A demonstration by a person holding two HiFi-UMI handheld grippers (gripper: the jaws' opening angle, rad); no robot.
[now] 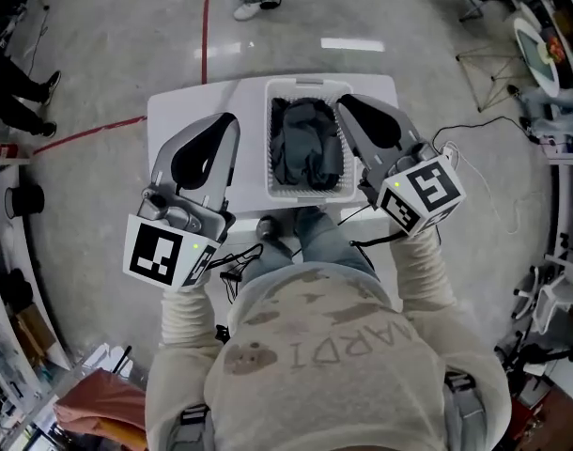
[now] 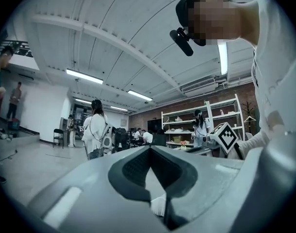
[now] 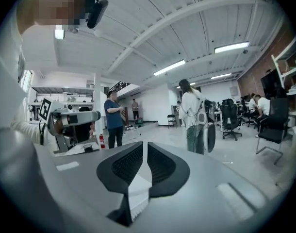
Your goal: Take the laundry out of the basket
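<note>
It seemed the first step was not yet started: the dark laundry [image 1: 307,147] lay in the basket [image 1: 271,158] at upper centre, on the tabletop [image 1: 188,111]. The left tongs [image 1: 227,126] and right tongs [image 1: 348,107] flanked it, both pressed together, empty. The next move probably called for opening one pair and lowering it into the cloth.

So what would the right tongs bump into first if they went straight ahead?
Probably nothing close: the right tongs point out across open floor, not down at the basket. The person in white looks far off.
</note>
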